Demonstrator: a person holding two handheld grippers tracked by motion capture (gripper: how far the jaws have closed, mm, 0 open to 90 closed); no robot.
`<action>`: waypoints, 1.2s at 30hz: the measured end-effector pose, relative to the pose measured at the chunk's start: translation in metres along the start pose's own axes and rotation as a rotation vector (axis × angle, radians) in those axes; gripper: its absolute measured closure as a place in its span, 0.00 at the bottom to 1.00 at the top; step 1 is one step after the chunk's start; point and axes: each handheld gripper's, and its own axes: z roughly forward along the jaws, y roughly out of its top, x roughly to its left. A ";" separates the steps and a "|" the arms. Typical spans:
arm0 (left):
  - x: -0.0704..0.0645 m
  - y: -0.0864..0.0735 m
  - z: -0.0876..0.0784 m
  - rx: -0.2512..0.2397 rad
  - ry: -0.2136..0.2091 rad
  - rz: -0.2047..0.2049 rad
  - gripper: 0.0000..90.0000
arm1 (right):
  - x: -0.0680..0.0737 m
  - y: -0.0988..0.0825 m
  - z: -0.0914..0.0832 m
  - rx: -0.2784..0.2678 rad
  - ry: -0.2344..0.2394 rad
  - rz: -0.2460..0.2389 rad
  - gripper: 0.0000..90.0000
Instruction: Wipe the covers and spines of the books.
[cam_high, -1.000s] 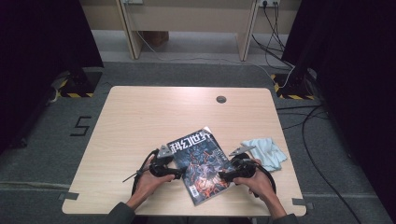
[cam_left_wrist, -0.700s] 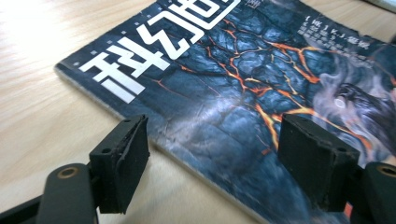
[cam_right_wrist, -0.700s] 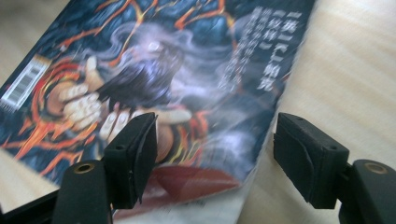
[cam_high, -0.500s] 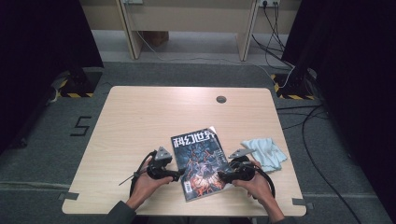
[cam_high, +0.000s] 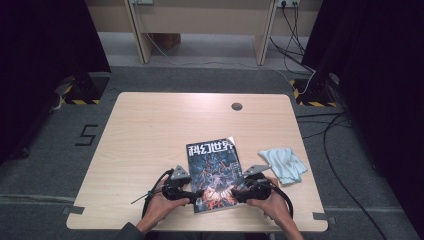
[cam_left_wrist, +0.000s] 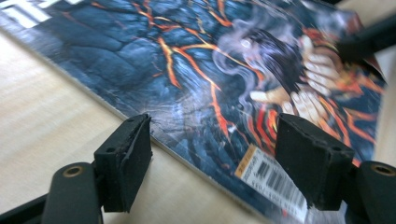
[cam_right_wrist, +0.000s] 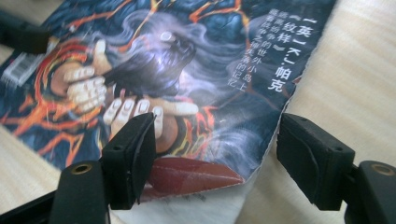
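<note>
A magazine (cam_high: 214, 172) with a dark blue and orange cover lies flat near the table's front edge. My left gripper (cam_high: 196, 194) is at its near left corner, my right gripper (cam_high: 234, 194) at its near right corner, each held in a hand. In the left gripper view the jaws (cam_left_wrist: 212, 140) stand apart over the magazine's (cam_left_wrist: 187, 70) edge by the barcode, having closed a little; the pads do not press on it. In the right gripper view the jaws (cam_right_wrist: 215, 135) have just been opening, with the worn corner of the magazine (cam_right_wrist: 187, 56) between them.
A crumpled pale blue cloth (cam_high: 282, 164) lies right of the magazine. A round cable hole (cam_high: 237, 106) sits near the far edge of the wooden table (cam_high: 150, 130). Cables trail from both grippers toward the front edge.
The magazine has turned from a tilted lie to nearly square with the table. Both hands have shifted slightly with it, the left one moving a little to the right.
</note>
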 end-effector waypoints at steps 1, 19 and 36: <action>0.002 0.002 0.002 -0.002 0.008 0.005 0.29 | 0.002 0.000 -0.001 0.003 -0.001 0.003 0.32; 0.024 0.021 0.020 -0.031 0.102 -0.031 0.27 | 0.015 0.017 0.016 -0.002 -0.073 -0.029 0.28; 0.036 0.026 0.024 -0.050 0.122 -0.057 0.28 | 0.006 0.028 0.027 -0.034 -0.074 -0.029 0.27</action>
